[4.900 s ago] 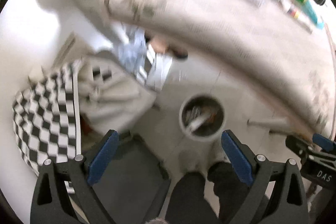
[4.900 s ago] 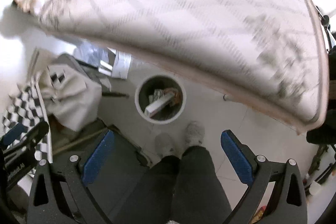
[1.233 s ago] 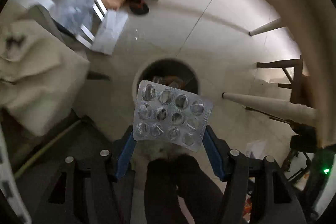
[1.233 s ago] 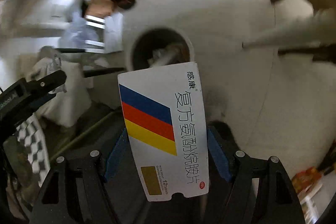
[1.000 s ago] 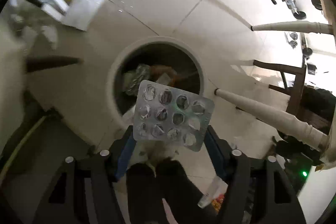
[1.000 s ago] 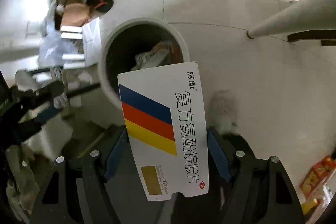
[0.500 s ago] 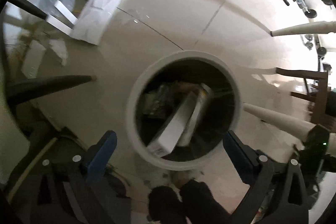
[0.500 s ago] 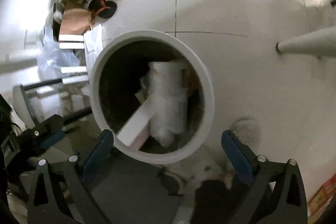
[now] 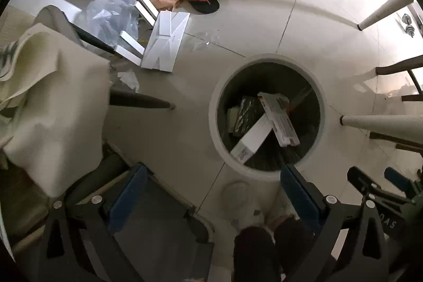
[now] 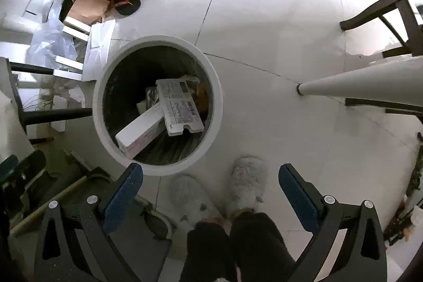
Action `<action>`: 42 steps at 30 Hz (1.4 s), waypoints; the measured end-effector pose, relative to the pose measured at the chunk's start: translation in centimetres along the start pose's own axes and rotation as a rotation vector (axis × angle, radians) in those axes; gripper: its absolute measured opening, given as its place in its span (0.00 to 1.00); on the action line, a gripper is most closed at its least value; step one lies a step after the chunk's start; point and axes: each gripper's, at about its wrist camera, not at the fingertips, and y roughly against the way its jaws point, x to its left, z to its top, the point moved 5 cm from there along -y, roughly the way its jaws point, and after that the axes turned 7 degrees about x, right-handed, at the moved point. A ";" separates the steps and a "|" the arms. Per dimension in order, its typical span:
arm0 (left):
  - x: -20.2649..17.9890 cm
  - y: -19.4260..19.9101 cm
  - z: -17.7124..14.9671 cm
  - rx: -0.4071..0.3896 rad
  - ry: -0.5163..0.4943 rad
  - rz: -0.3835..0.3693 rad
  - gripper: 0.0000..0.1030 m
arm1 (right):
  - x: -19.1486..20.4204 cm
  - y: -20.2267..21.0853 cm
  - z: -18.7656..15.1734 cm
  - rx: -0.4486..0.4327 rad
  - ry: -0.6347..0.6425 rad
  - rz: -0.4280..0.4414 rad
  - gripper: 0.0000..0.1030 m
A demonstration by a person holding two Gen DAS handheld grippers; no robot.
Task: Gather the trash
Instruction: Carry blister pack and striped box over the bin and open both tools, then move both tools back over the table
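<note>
Both tools hang over the floor and look straight down. The left gripper (image 9: 211,192) has its blue pads far apart, and nothing is between them. The right gripper (image 10: 210,188) is spread just as wide, and it holds nothing too.

The bin (image 9: 323,107) is round and white, with a dark inside. For the left tool it sits just ahead, a bit toward the right pad (image 9: 298,192). For the right tool the bin (image 10: 215,86) sits ahead and toward the left pad (image 10: 123,196), whose tip nearly meets the rim.

The trash lies inside the bin. A flat pill box (image 10: 179,103) with small print rests on top, tilted. Under it a long white box (image 10: 140,128) leans against the wall of the bin. Beside them is a shiny dark thing (image 9: 247,114), maybe a pill sheet, but it is hard to tell.

Two fluffy slippers (image 10: 246,181) stand on the floor just behind the bin, between the right tool's pads. Far ahead and to the left lie a plastic bag (image 9: 111,12), a flat white carton (image 9: 166,40) and a black sandal (image 9: 202,0). A white table leg (image 10: 362,85) points in from the right.
</note>
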 end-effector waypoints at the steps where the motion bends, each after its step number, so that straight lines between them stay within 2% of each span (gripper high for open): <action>1: 0.0 0.6 -0.3 -0.001 0.000 0.001 1.00 | -0.1 0.8 -0.3 -0.003 -0.002 -0.004 1.00; 11: 0.3 9.2 -3.8 -0.019 0.004 -0.018 1.00 | -0.6 11.2 -3.7 -0.052 0.018 -0.029 1.00; 18: 1.6 17.6 -6.7 -0.052 0.022 -0.035 1.00 | -0.3 21.6 -6.8 -0.102 0.058 -0.023 1.00; 24: 2.9 24.9 -8.9 -0.093 0.040 -0.027 1.00 | 0.1 30.1 -9.0 -0.136 0.082 -0.005 1.00; 29: 3.5 30.3 -9.2 -0.135 0.071 -0.014 1.00 | 0.8 36.5 -9.7 -0.158 0.101 0.047 1.00; 33: 2.7 34.8 -7.2 -0.208 0.083 0.022 1.00 | 0.5 41.8 -8.1 -0.192 0.084 0.102 1.00; 36: 1.5 37.5 -4.6 -0.256 0.097 -0.001 1.00 | -1.2 45.3 -5.3 -0.197 0.044 0.153 1.00; 39: -0.8 40.3 -0.9 -0.294 0.095 0.010 1.00 | -3.4 48.0 -1.0 -0.201 0.028 0.157 1.00; 42: -3.7 42.5 3.6 -0.323 0.097 0.015 1.00 | -6.5 50.2 4.5 -0.217 0.036 0.126 1.00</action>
